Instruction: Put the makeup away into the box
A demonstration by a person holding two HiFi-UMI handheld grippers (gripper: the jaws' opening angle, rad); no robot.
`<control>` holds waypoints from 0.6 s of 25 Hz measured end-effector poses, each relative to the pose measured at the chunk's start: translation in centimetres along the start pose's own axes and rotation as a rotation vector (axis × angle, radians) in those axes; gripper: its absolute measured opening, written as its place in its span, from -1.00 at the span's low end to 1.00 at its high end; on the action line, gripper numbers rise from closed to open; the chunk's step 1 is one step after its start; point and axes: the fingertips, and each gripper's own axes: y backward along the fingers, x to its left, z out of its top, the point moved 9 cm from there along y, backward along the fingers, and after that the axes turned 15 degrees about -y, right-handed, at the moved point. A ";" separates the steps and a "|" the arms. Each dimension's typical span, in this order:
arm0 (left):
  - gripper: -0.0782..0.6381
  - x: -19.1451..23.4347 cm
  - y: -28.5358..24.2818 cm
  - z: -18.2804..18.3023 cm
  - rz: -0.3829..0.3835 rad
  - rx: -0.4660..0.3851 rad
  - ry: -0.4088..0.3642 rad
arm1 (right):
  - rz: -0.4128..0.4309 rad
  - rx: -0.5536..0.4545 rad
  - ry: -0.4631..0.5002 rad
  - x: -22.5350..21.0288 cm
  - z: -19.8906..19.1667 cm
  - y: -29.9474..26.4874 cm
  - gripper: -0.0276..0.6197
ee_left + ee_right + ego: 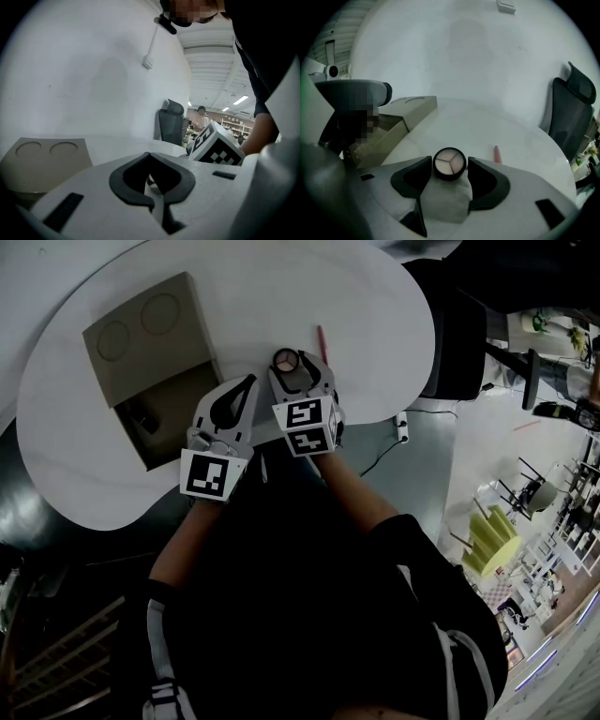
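Early stage: straddled round compact (449, 163) with right hand-held gripper (450, 165) spread wide, not yet gripped; left hand-held gripper (149, 157) shut, empty; pink pencil (497, 153) likewise outside box (178, 371).

Dim, even light; gripper views darken at edges (fisheye bend), left hand-held gripper (149, 157) blurred.

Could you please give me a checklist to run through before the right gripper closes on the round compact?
1. Round compact sits between the right gripper's jaws: ok.
2. Jaws stand apart, pads not pressing the compact: ok.
3. Pink pencil lies outside the jaws: ok.
4. Box has its compartment open: ok.
5. Left gripper is shut, empty and off to the side: ok.
6. Room left in the compartment for the compact: cannot tell.
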 end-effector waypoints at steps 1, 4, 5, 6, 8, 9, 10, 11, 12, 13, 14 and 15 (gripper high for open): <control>-0.77 0.0 0.1 0.0 0.001 0.000 0.000 | -0.002 0.000 0.002 0.0 0.0 0.0 -0.15; -0.77 0.1 0.4 0.0 0.004 -0.003 -0.001 | -0.006 -0.005 0.009 0.1 0.0 0.1 -0.19; -0.77 0.0 0.6 0.0 0.005 -0.004 0.000 | -0.008 -0.010 0.008 0.1 0.0 0.1 -0.20; -0.77 0.0 0.7 0.0 0.007 -0.006 0.001 | -0.010 -0.017 0.008 0.1 0.0 0.3 -0.20; -0.77 0.1 1.0 0.1 0.009 -0.009 0.000 | -0.013 -0.036 0.007 0.2 0.2 0.6 -0.20; -0.77 0.1 1.2 0.1 0.011 -0.012 -0.001 | -0.014 -0.047 0.006 0.3 0.3 0.9 -0.20; -0.77 0.1 1.4 0.2 0.013 -0.015 -0.002 | -0.013 -0.058 0.005 0.5 0.6 1.2 -0.20; -0.77 0.1 1.7 0.2 0.015 -0.018 -0.003 | -0.009 -0.070 0.003 0.7 0.8 1.6 -0.20; -0.77 0.1 1.9 0.2 0.019 -0.021 -0.005 | -0.004 -0.082 0.001 1.0 1.0 1.9 -0.20; -0.77 0.1 2.2 0.3 0.023 -0.025 -0.008 | -0.001 -0.094 0.001 1.2 1.2 2.3 -0.20; -0.77 0.1 2.4 0.3 0.028 -0.030 -0.011 | 0.001 -0.104 0.002 1.5 1.5 2.6 -0.20; -0.77 0.2 2.7 0.3 0.033 -0.036 -0.013 | 0.003 -0.113 0.005 1.9 1.7 3.0 -0.20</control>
